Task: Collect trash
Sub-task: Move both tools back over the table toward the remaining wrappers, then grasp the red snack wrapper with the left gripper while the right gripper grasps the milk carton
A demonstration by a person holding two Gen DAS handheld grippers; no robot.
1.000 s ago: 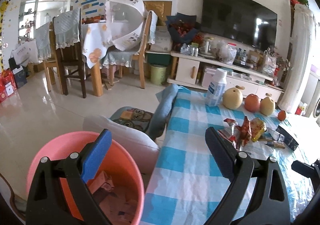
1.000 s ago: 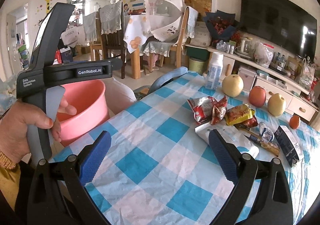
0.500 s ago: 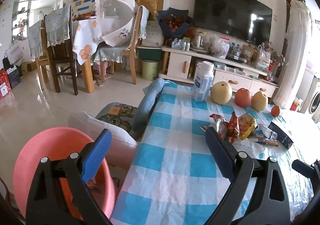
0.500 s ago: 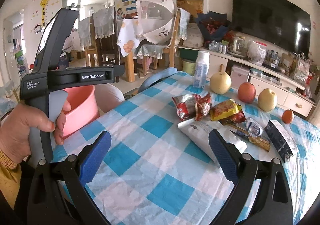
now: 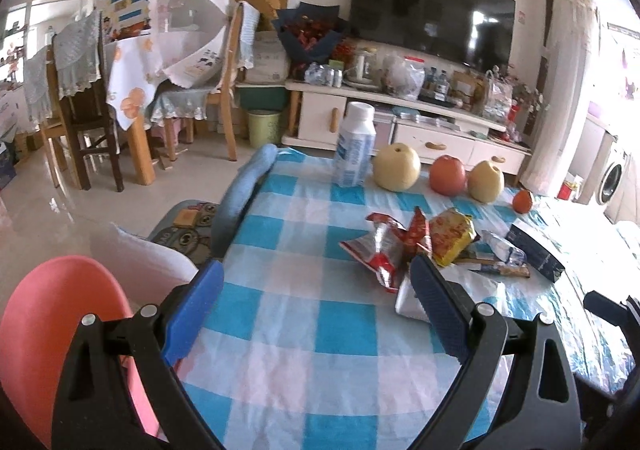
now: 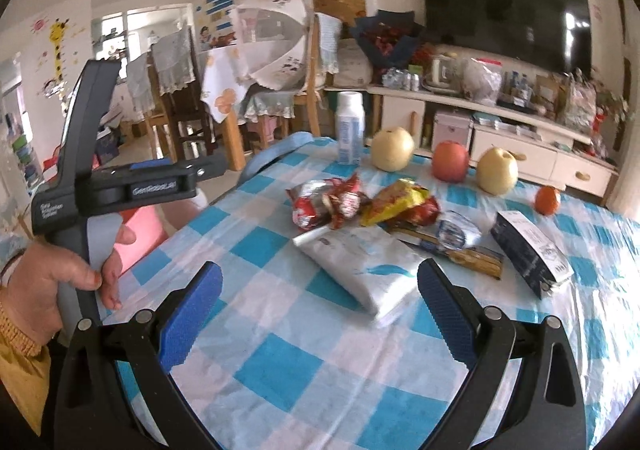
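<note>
A pile of trash lies on the blue checked tablecloth (image 6: 288,366): a red and silver wrapper (image 6: 320,204) (image 5: 380,246), a yellow snack bag (image 6: 396,202) (image 5: 450,236), a white packet (image 6: 360,262), a crumpled clear wrapper (image 6: 456,232) and a dark box (image 6: 528,250). My left gripper (image 5: 316,314) is open and empty over the table's left part, short of the wrappers. My right gripper (image 6: 320,314) is open and empty, just in front of the white packet. A pink bucket (image 5: 44,318) stands off the table's left edge.
A white bottle (image 5: 354,146), two pears (image 5: 396,167), an apple (image 5: 448,175) and a small orange (image 5: 523,201) stand along the table's far edge. A cushioned chair (image 5: 240,190) sits at the left edge. A TV cabinet and a dining set stand behind.
Both grippers have moved forward and right over the table, toward the trash pile. The pink bucket has slid to the left edge of the left wrist view. Both stay open.
</note>
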